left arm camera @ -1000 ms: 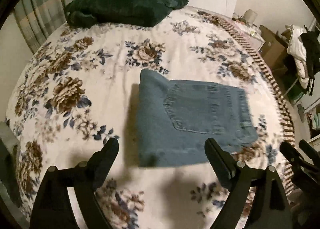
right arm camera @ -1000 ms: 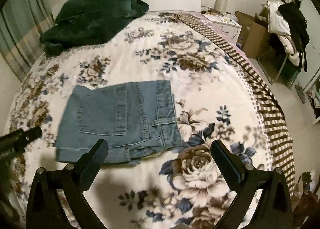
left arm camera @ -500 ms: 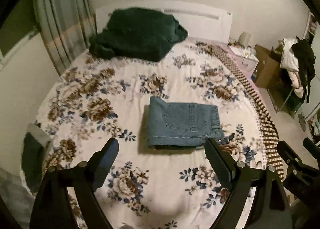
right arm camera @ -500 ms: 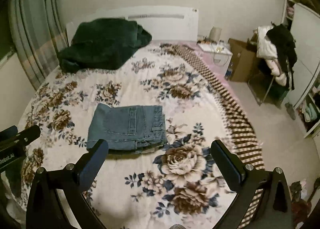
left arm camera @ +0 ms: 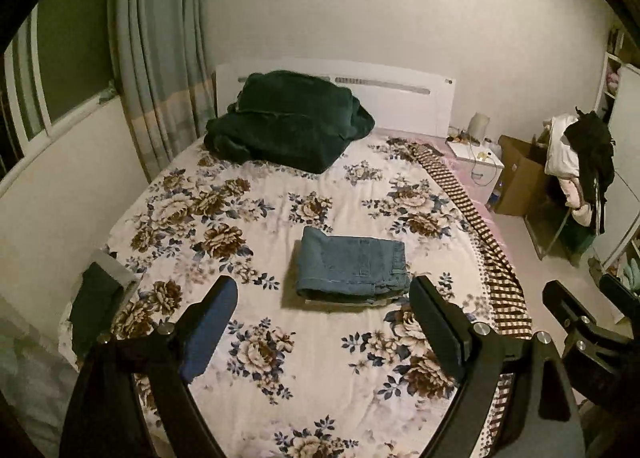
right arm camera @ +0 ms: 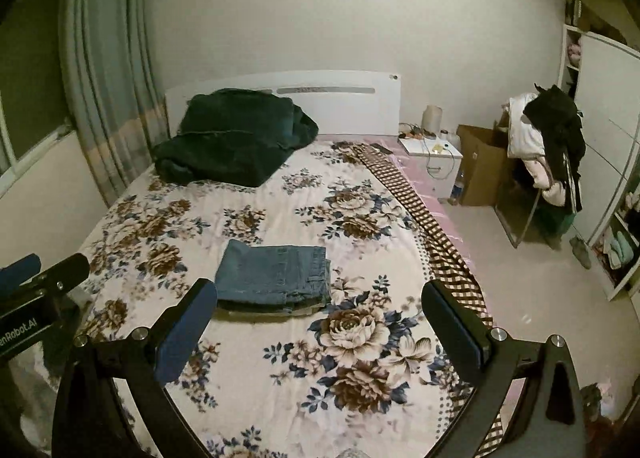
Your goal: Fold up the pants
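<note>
The blue jeans (left arm camera: 352,266) lie folded into a compact rectangle in the middle of the floral bed (left arm camera: 280,358); they also show in the right wrist view (right arm camera: 276,276). My left gripper (left arm camera: 322,298) is open and empty, held well back from and above the jeans. My right gripper (right arm camera: 318,304) is open and empty too, also far back from the jeans. The right gripper's body shows at the right edge of the left wrist view (left arm camera: 580,322), and the left gripper at the left edge of the right wrist view (right arm camera: 36,290).
A dark green blanket (left arm camera: 288,126) is heaped at the head of the bed by the white headboard (left arm camera: 400,98). Curtains (left arm camera: 156,70) hang on the left. A nightstand (left arm camera: 476,162), cardboard box (left arm camera: 520,182) and clothes-laden rack (left arm camera: 580,162) stand on the right.
Both grippers have pulled up and back from the bed. The jeans, close below a second ago, now look small and far, and the whole room is in view.
</note>
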A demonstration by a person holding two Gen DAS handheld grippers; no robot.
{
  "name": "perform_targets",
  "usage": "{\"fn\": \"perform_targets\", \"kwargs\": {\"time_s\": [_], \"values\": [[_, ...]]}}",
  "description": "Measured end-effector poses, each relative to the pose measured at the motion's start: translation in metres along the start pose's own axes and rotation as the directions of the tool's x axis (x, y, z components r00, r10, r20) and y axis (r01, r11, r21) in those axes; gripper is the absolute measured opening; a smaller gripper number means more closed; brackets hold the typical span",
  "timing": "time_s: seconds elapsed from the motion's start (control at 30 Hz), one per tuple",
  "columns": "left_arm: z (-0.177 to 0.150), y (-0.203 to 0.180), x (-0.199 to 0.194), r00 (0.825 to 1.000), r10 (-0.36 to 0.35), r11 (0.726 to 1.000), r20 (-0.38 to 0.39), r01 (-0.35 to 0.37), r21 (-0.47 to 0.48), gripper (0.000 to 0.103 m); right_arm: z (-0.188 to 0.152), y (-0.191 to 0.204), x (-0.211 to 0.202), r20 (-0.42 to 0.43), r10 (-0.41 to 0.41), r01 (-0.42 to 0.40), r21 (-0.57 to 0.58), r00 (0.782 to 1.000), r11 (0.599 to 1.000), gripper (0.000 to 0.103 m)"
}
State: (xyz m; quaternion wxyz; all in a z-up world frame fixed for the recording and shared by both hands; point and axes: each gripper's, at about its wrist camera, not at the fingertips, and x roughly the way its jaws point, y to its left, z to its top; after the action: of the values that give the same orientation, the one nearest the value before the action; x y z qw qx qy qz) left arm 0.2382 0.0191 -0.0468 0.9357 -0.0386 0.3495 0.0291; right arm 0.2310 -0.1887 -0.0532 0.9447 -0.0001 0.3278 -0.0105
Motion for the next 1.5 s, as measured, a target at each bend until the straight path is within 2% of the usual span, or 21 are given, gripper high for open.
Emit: {"fn": "perform_targets", "kwargs": {"time_s": [0.23, 0.33, 0.43, 0.57, 1.5], "values": [[-0.013, 0.001, -0.044, 1.0, 0.028, 0.999, 0.009, -0.028, -0.027, 0.088, -0.005, -0.004, -0.07, 0.034, 0.024, -0.022, -0.032, 0.999, 0.999, 0.103], [-0.015, 0.007, -0.056, 1.0, 0.02, 0.998, -0.002, -0.02, -0.053, 0.088, -0.006, -0.004, -0.092, 0.048, 0.017, -0.015, -0.038, 0.999, 0.999, 0.103], [-0.016, 0.011, -0.065, 1.0, 0.017, 0.998, 0.014, -0.016, -0.057, 0.102, -0.006, -0.003, -0.108, 0.058, 0.015, -0.013, -0.033, 0.998, 0.999, 0.103], [-0.013, 0.016, -0.071, 0.999, 0.024, 0.999, 0.024, -0.023, -0.043, 0.102, -0.007, 0.002, -0.126, 0.071, -0.008, 0.01, -0.032, 0.997, 0.999, 0.103], [-0.015, 0.015, -0.082, 1.0, 0.02, 1.0, 0.019, -0.021, 0.008, 0.102, 0.004, 0.015, -0.124, 0.059, 0.003, -0.002, -0.025, 0.998, 1.0, 0.103]]}}
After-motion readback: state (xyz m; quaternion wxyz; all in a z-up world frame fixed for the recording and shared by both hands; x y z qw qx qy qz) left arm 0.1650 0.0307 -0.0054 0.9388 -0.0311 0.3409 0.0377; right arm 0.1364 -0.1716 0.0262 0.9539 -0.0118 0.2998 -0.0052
